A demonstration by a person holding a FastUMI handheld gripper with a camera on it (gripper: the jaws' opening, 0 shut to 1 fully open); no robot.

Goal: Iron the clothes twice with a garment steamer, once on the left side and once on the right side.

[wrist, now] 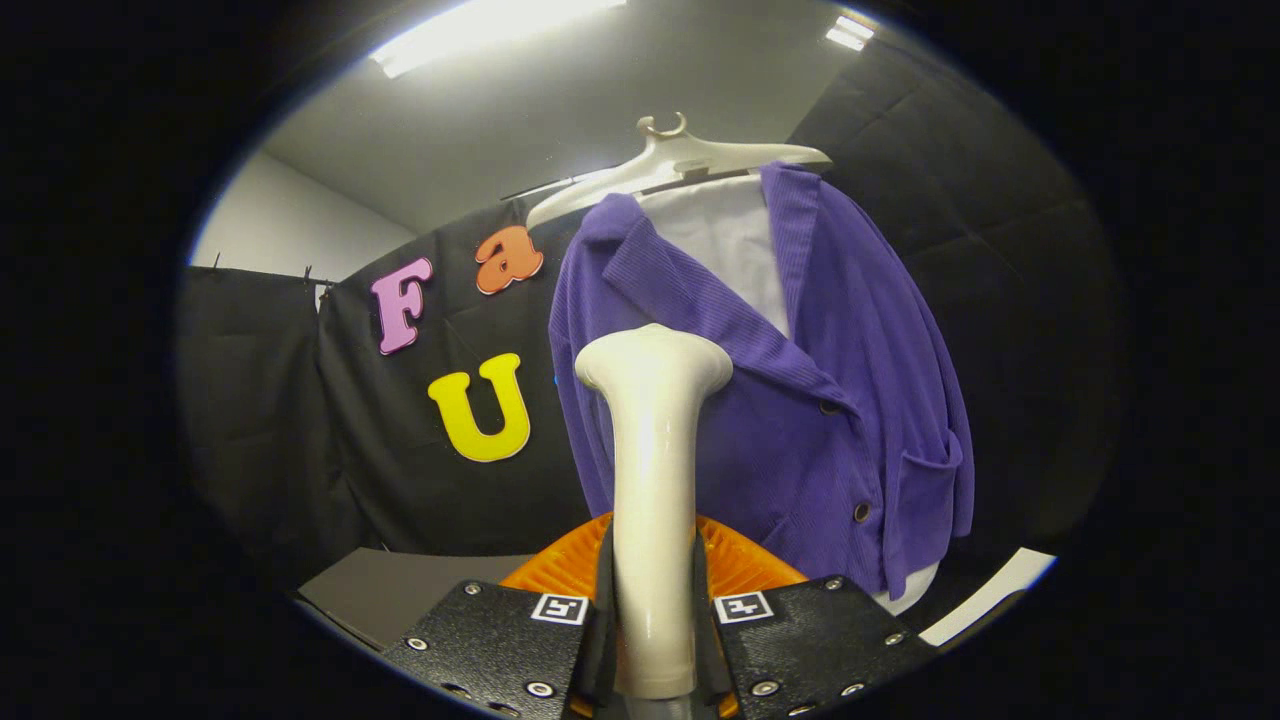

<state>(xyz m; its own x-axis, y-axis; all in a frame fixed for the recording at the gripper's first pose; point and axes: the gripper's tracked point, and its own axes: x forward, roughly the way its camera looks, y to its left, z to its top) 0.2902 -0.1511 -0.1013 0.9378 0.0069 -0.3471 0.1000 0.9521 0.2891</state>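
A cream-white, smooth plastic garment steamer (654,480), with a slim neck and a flared head at its top, is clamped in the gripper (654,640), both fingers pressed against the sides of its handle. Its head is raised in front of a purple ribbed cardigan (800,400), which hangs over a white undershirt (730,250) on a pale plastic hanger (670,160) at about 1 o'clock from the steamer head. The steamer is judged rigid, glossy and fairly slippery, so a firm hold low on the neck, as it is taken now, is suited. The cardigan is judged soft and light, likely to swing if pushed hard. An orange ribbed base (740,565) is seen just behind the handle, at 6 o'clock below the cardigan.
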